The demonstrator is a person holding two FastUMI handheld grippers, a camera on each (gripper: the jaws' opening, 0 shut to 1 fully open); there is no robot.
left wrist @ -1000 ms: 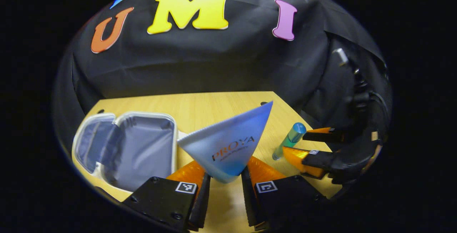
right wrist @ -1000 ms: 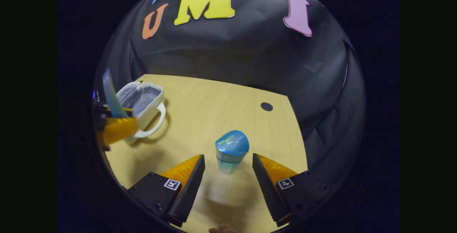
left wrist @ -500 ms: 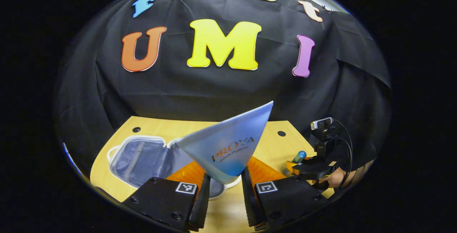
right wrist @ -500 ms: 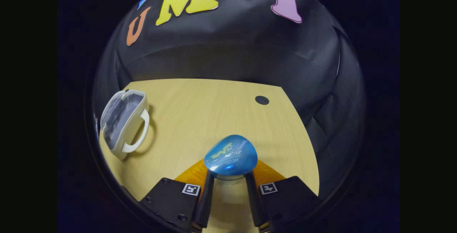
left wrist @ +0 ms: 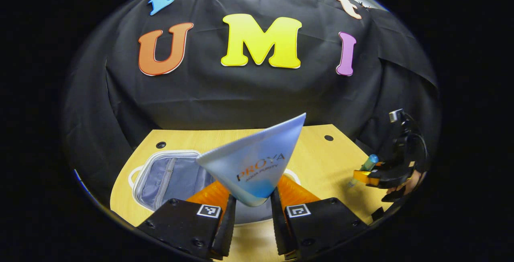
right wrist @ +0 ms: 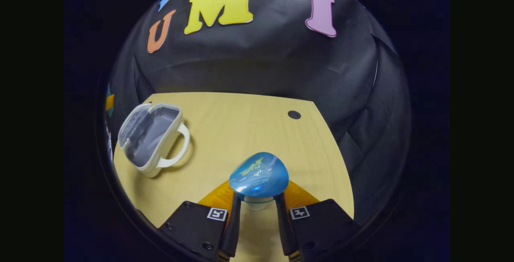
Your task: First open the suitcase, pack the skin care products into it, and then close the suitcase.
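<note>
In the left gripper view my left gripper (left wrist: 249, 208) is shut on a pale blue skin care tube (left wrist: 257, 159), whose flat crimped end fans up and away from me. Below and behind it the white suitcase (left wrist: 166, 173) lies open on the table, grey lining showing. In the right gripper view my right gripper (right wrist: 257, 212) is shut on a small bottle with a glossy blue cap (right wrist: 259, 174), held above the table. The open suitcase (right wrist: 150, 137) lies far to its left with its handle toward the middle. The right gripper (left wrist: 371, 175) with its bottle (left wrist: 363, 167) appears at the right of the left gripper view.
The wooden table (right wrist: 241, 133) has small dark holes, one near its far right corner (right wrist: 294, 114). Black cloth walls close it in behind and on both sides. A hand (left wrist: 405, 183) holds the right gripper at the table's right edge.
My right gripper closed on the blue-capped bottle and lifted it off the table. My left gripper carried the tube up and over toward the open suitcase.
</note>
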